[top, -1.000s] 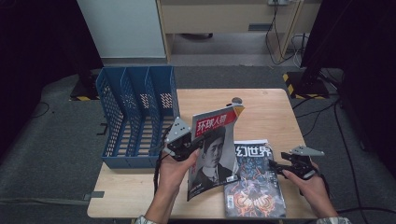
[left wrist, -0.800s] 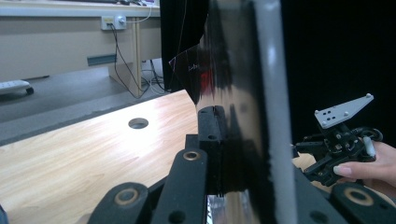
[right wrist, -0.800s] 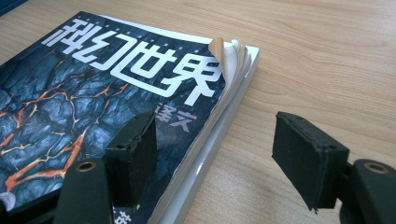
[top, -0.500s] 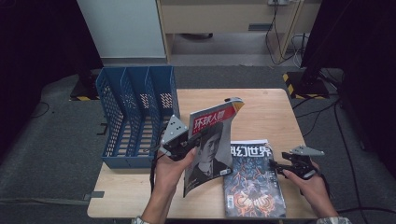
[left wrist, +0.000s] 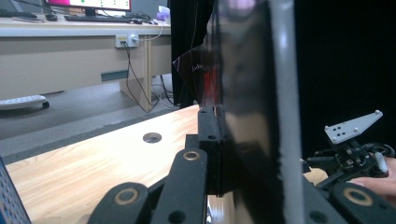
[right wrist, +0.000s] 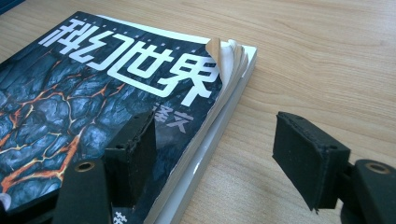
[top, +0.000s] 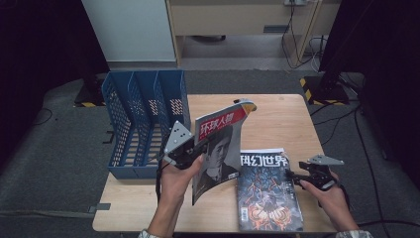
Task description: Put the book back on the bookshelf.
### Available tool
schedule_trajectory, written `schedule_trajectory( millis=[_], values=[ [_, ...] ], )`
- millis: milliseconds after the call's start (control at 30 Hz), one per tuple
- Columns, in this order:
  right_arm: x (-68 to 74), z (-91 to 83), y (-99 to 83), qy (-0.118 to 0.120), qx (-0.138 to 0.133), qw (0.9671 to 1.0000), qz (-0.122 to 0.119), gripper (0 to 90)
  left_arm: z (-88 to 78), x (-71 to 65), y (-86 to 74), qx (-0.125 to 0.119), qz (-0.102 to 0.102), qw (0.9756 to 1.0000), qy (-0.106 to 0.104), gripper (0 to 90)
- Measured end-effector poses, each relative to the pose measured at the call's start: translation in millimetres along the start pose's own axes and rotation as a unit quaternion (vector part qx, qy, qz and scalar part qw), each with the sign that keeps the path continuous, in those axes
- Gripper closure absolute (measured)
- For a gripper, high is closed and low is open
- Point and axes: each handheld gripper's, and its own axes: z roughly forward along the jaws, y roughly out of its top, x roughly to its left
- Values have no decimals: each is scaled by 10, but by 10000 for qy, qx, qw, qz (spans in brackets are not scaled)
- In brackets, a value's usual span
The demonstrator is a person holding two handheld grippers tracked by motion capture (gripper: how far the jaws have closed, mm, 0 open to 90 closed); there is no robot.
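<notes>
Since the earlier frame the left gripper (top: 190, 148) has tipped its magazine (top: 218, 148) closer to upright and carried it slightly towards the blue file rack (top: 143, 124); the right gripper (top: 297, 177) has not shifted. The left jaws are clamped on the magazine's left edge, a red-titled issue with a portrait cover, and hold it above the table's (top: 277, 114) front-left part, its bottom corner low near the front edge and its top curling over the table's middle. In the left gripper view the cover (left wrist: 247, 116) stands edge-on, pressed against the inner pad. The rack sits on the table's left edge, just beside the left hand (top: 176, 181), its slots running from front to back. The magazine's long axis runs nearly the same way, so the coming move looks like a short swing leftward by the nearer arm to line the spine up over a slot. The right jaws stand apart over the right edge of a second, dark-covered magazine (right wrist: 107, 102), which lies flat by the front-right edge; one pad (right wrist: 130, 154) hovers above its cover and the other (right wrist: 308, 158) stands off the side, above bare wood.
</notes>
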Motion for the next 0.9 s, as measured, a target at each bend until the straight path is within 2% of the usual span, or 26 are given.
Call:
schedule_trajectory(
  millis=[167,267,400,600,900],
  values=[
    [-1,0,-3,-6,1,10000,15,301,-52,19,35,-115,-34,9999,50,867],
    [1,0,-2,-14,5,10000,11,300,-117,23,86,-170,87,9997,169,867],
    [-3,2,-2,-8,10,10000,14,296,-185,50,130,-339,-25,9993,159,867],
    [-1,2,-2,-16,10,10000,13,295,-280,55,210,-463,42,9986,234,867],
    [-1,3,-3,-22,12,10000,8,293,-358,81,260,-584,8,9980,261,867]
  ],
)
